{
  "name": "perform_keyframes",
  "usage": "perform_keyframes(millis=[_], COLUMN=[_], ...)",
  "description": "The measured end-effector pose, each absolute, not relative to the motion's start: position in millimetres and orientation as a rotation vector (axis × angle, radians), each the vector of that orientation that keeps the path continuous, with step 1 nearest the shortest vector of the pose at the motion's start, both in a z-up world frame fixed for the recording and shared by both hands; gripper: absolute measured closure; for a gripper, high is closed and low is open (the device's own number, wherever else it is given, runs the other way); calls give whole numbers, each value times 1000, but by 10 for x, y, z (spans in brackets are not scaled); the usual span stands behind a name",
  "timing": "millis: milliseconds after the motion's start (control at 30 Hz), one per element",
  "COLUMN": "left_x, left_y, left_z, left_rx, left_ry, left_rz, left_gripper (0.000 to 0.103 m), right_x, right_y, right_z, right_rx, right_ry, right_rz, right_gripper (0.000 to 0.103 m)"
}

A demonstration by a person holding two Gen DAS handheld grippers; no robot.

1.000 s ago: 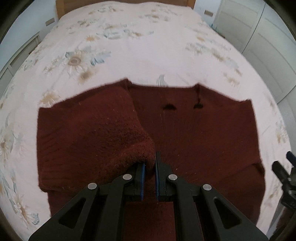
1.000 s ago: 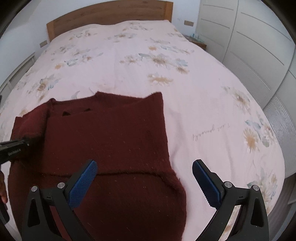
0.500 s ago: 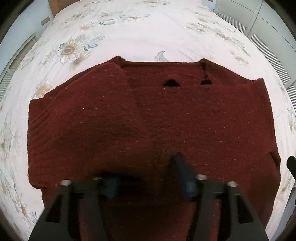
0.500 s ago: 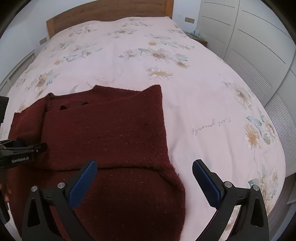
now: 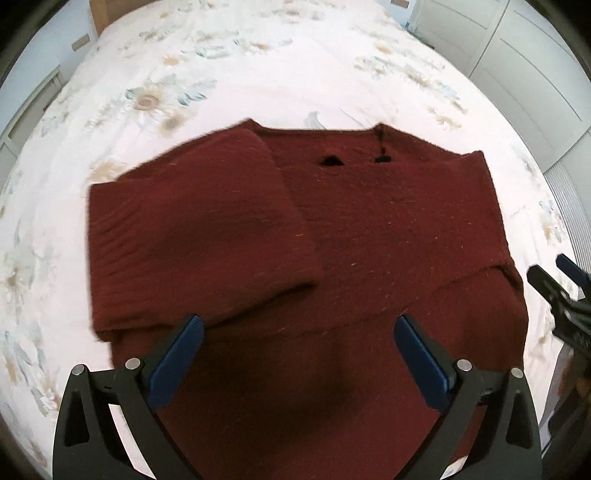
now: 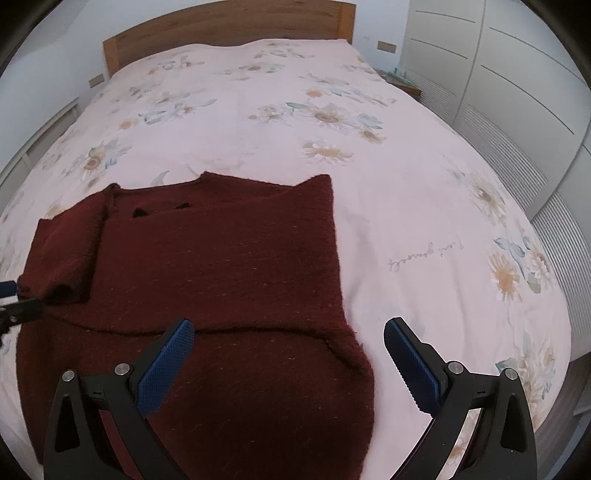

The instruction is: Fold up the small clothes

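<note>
A dark red knitted sweater [image 5: 351, 229] lies flat on the bed, both sleeves folded in over its body. The left sleeve [image 5: 199, 229] rests across the chest, its cuff just ahead of my left gripper [image 5: 297, 332]. That gripper's jaws are opening wide above the sweater, nothing between the blue pads. In the right wrist view the same sweater [image 6: 221, 266] fills the lower left. My right gripper [image 6: 288, 336] hangs open over its right edge, holding nothing. The right gripper also shows at the left wrist view's right edge [image 5: 554, 291].
The bed has a pale pink floral cover [image 6: 295, 110] and a wooden headboard [image 6: 221, 33] at the far end. White wardrobe doors [image 6: 498, 74] stand along the right side. The bed's near right edge drops off beside my right gripper.
My left gripper, shut on the sleeve cuff a second ago, has let it go and spread wide. The sleeve now lies on the sweater. The right gripper stayed open and still.
</note>
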State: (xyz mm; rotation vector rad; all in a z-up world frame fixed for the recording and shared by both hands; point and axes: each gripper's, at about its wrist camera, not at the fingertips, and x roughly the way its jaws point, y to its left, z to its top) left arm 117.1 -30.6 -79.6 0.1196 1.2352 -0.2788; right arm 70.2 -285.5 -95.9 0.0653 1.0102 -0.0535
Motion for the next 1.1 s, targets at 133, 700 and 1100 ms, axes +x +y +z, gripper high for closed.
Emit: perform_keyframes(millis=[133, 700, 1100], left_x=[1058, 1414, 1636], left_y=[15, 1051, 853], left_z=[-654, -1334, -1489], left_rx=[96, 120, 119], left_ry=[1193, 1280, 1295], left_rz=[-223, 22, -83], left_gripper=[1, 4, 49], right_x=[700, 1025, 1366], right_y=[-2662, -1582, -623], right_z=[-924, -834, -841], right_rx=[-18, -164, -244], right_ry=[987, 969, 970], right_rz=[-12, 177, 353], right_gripper=[0, 0, 1])
